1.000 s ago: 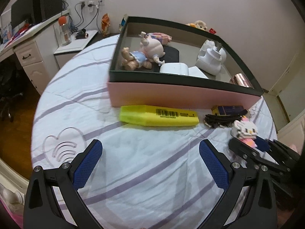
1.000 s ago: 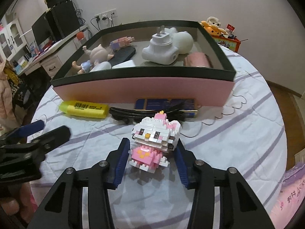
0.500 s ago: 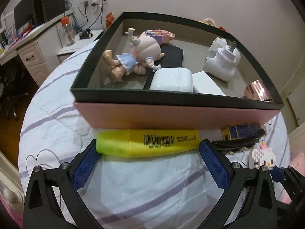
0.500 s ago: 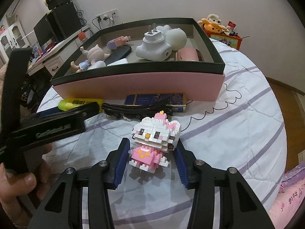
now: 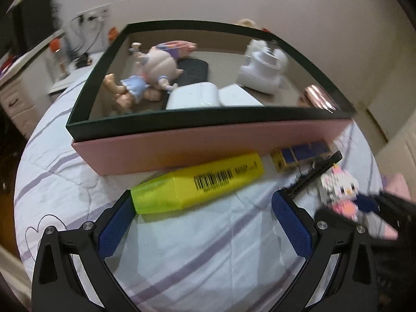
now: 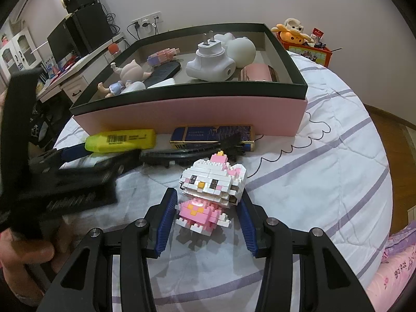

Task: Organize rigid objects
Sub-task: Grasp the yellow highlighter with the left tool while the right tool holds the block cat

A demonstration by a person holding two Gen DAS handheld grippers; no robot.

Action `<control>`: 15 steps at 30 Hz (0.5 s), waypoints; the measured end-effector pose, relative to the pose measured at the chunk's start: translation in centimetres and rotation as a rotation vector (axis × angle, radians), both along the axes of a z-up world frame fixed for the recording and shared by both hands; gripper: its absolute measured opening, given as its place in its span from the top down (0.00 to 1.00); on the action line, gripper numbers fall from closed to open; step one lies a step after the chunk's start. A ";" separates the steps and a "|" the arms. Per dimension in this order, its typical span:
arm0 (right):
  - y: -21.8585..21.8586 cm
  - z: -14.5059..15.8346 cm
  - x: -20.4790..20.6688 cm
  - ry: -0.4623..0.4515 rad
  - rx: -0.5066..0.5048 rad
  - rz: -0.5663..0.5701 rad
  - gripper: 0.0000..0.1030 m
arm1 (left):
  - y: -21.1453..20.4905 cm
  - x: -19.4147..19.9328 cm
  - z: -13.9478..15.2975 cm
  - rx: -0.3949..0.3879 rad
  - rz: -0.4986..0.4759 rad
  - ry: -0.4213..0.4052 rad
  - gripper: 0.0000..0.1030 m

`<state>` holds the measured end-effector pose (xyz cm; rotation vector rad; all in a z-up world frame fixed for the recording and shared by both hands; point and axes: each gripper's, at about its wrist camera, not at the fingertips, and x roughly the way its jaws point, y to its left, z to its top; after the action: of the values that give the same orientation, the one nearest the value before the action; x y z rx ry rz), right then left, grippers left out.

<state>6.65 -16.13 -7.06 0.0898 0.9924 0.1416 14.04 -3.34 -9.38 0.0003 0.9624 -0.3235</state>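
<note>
Since 1 second ago the left gripper [image 5: 200, 208] has closed in on the yellow highlighter [image 5: 197, 182], which now lies tilted between its wide-open jaws, 1 blue pad beside its cap end, not yet pinched. That highlighter sits on the striped cloth [image 6: 325, 182] just beside the pink front wall of the box [image 6: 192, 111], probably waiting its turn to go in.

Further right along that wall lie a dark blue and gold case [image 6: 210, 134] and a black hair clip [image 6: 187, 153].

At the right, the right gripper [image 6: 208, 215] holds the pink and white block cat [image 6: 212, 189] in narrow jaws, upright on the cloth, seemingly ready for lifting.

Inside the box: a doll [image 5: 145, 78], a black remote [image 5: 192, 70], white cases [image 5: 192, 98], a white plug adapter [image 6: 210, 62], a rose-gold item [image 6: 256, 74].
</note>
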 end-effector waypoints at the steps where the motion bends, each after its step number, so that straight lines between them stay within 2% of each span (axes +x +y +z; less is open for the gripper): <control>1: 0.0 0.0 0.0 0.000 0.000 -0.001 0.54 | 0.3 0.2 0.0 0.001 0.003 -0.001 0.00; 3: 0.0 0.1 0.0 0.000 0.000 -0.003 0.54 | 0.7 0.7 0.0 0.011 0.018 0.001 0.00; 6: 0.0 0.1 -0.2 -0.001 -0.001 -0.003 0.54 | 0.6 1.3 0.0 0.022 -0.017 -0.016 0.01; 10: -0.3 0.2 -0.2 -0.002 -0.004 -0.015 0.54 | -1.2 1.3 -0.1 0.069 -0.143 -0.036 0.06; 12: -0.5 0.2 -0.3 -0.001 -0.005 -0.023 0.54 | -2.1 0.6 -0.1 0.101 -0.208 -0.053 0.20; 15: -0.7 0.3 -0.3 -0.001 -0.007 -0.030 0.54 | -3.1 0.2 0.1 0.148 -0.302 -0.076 0.32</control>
<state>6.39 -16.82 -6.77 0.0977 0.9897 0.1106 14.19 -6.49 -9.24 0.2931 0.9086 -0.5257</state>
